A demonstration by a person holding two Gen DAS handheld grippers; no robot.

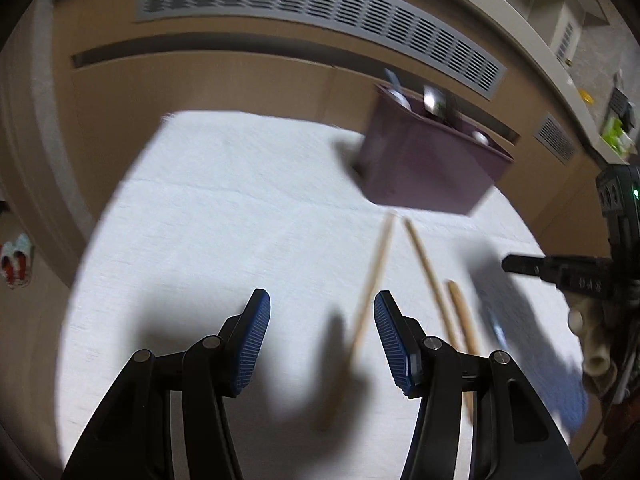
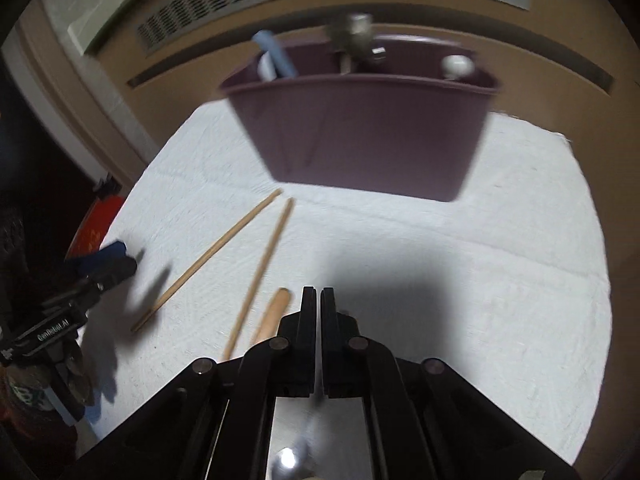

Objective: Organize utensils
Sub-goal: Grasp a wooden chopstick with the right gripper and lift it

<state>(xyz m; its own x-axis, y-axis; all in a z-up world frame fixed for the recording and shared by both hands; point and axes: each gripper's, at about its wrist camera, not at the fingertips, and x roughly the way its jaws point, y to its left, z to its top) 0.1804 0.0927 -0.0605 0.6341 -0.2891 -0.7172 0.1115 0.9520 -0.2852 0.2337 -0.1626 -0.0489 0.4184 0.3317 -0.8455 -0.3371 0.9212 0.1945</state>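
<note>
A purple utensil holder (image 1: 428,164) stands on the white cloth, with several utensils in it; it also shows in the right wrist view (image 2: 360,128). Three wooden chopsticks (image 1: 376,272) lie in front of it, also in the right wrist view (image 2: 216,252). My left gripper (image 1: 322,336) is open above the cloth, with one chopstick passing between its fingers. My right gripper (image 2: 318,300) is shut on a thin metal utensil whose shiny bowl (image 2: 290,460) shows below the fingers. It also appears at the right of the left wrist view (image 1: 520,264).
The white cloth (image 1: 224,208) covers a round table. A brown wall with grey vent grilles (image 1: 320,12) runs behind it. A red object (image 2: 96,228) sits beyond the table's left edge in the right wrist view.
</note>
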